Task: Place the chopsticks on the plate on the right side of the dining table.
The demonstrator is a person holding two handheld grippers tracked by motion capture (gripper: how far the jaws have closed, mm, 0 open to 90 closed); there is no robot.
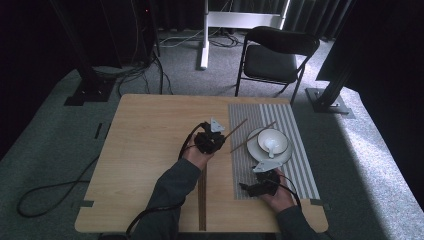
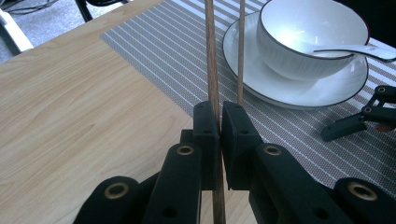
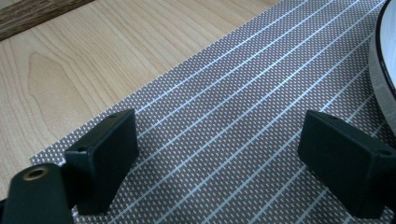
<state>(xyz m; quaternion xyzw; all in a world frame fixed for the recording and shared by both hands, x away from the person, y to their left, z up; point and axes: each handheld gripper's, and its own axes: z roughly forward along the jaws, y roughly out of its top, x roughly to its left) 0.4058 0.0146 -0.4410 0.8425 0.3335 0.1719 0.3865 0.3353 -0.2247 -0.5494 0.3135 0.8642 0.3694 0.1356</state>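
My left gripper [image 2: 219, 116] is pinching one thin brown wooden chopstick [image 2: 211, 56]; the right gripper [image 3: 224, 163], at five o'clock, sits spread over the grey striped woven placemat [image 3: 224, 107].

Wooden table [image 1: 145, 150] with a dark strip [image 1: 202, 200] running toward its near edge. Striped placemat [image 1: 295, 145] covers the right part; on it a white plate [image 1: 255, 150] carries a white bowl [image 1: 272, 140], and a white spoon [image 2: 362, 49] lies in the bowl. Behind the table: black folding chair [image 1: 277, 52], white desk frame [image 1: 240, 22], black stand bases left [image 1: 90, 90] and right [image 1: 330, 100], cables [image 1: 45, 192] on grey carpet.
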